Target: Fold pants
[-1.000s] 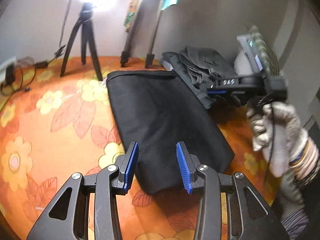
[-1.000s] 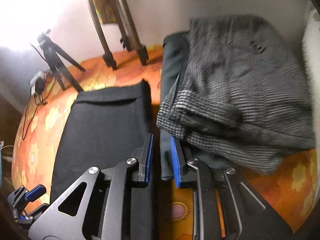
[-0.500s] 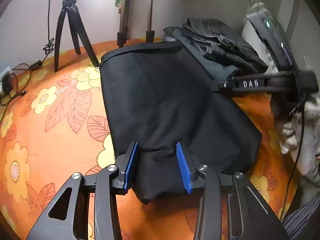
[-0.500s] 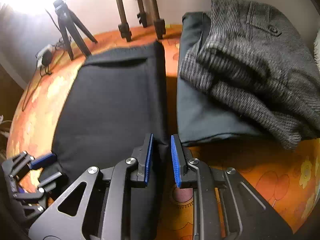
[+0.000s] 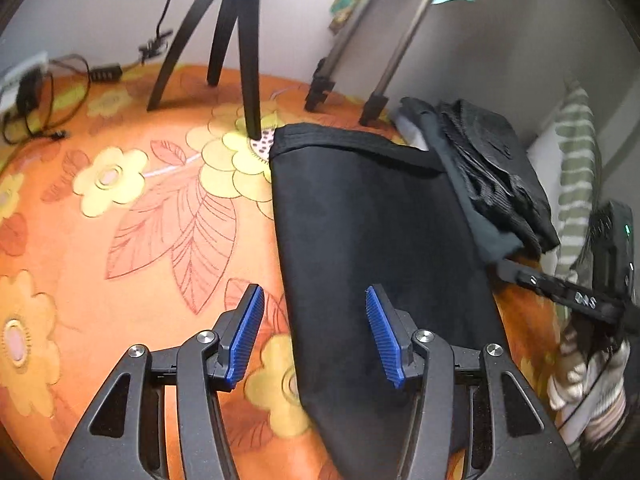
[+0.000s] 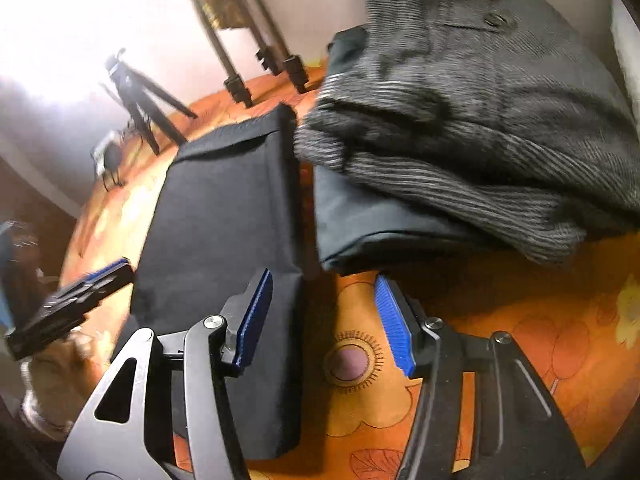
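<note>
A home bedroom — floral bedspread (image 5: 132, 240), striped pillow (image 5: 576, 168), tripods (image 5: 236, 36) standing on it.

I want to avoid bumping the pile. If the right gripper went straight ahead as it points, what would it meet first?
Probably the folded dark garment under the grey corduroy pants; only bare orange cloth lies between, though depth is unclear.

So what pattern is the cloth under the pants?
Orange cloth with yellow flowers and outlined leaves, clearest in the left wrist view beside the black pants.

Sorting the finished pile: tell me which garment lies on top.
The grey corduroy trousers, ribbed, with a button; they lie on the folded dark pair.
</note>
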### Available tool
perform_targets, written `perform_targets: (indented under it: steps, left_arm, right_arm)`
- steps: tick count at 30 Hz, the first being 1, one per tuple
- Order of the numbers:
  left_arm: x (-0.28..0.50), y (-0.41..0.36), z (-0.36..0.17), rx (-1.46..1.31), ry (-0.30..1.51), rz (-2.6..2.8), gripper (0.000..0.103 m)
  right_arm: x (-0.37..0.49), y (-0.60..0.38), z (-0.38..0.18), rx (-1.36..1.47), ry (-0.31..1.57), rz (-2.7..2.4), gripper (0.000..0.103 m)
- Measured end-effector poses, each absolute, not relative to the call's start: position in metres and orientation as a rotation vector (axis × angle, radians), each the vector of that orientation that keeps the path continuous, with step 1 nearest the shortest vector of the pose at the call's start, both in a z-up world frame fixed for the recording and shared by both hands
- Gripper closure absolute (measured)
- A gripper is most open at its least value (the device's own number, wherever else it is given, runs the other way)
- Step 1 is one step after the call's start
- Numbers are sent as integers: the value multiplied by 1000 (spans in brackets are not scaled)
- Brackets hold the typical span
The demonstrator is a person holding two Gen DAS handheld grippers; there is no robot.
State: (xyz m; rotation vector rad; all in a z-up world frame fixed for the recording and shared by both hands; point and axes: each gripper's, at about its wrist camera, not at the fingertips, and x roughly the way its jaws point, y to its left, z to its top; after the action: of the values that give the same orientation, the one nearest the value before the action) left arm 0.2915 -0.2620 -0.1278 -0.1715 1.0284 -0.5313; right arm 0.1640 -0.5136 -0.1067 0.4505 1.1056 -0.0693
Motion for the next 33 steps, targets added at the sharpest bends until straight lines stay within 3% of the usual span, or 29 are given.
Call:
perform_targets:
  steps: [33]
  left_arm:
    - [330, -268, -146, -272, 1047, -539, 46]
  right_arm:
    - [178, -523, -155, 695, 1093, 107, 45]
